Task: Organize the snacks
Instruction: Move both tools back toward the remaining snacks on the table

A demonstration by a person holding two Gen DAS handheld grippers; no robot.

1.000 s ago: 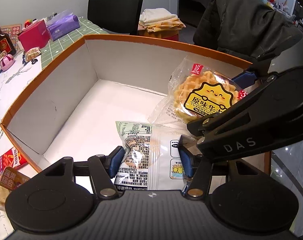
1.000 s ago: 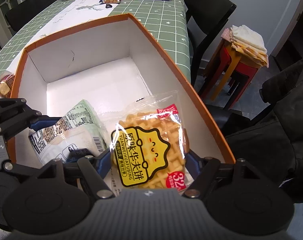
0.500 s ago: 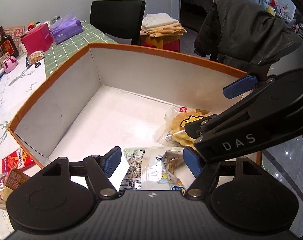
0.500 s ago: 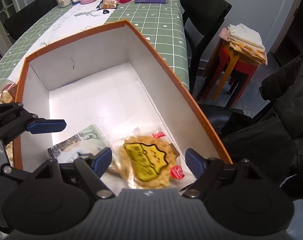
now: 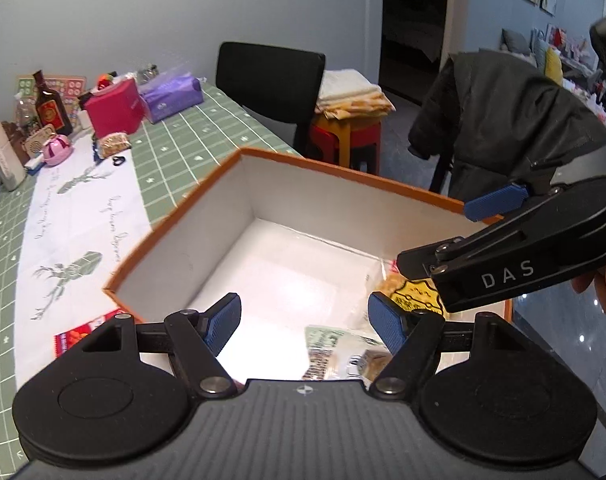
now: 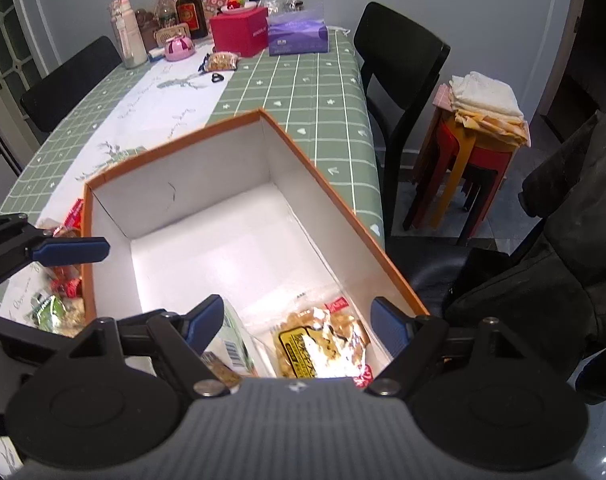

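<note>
An orange-rimmed white box stands on the table. Two snack packs lie on its floor at the near end: a waffle pack with a yellow label and a white pack with green print. My left gripper is open and empty, above the box's near end. My right gripper is open and empty above the two packs; it also shows at the right of the left wrist view.
More snack packs lie on the table left of the box. At the table's far end are a red box, a purple tissue pack, a bottle and small items. Black chairs and a stool stand around.
Both grippers have opened and let go of their packs, which now lie on the box floor. Both grippers have risen and pulled back from the box.
</note>
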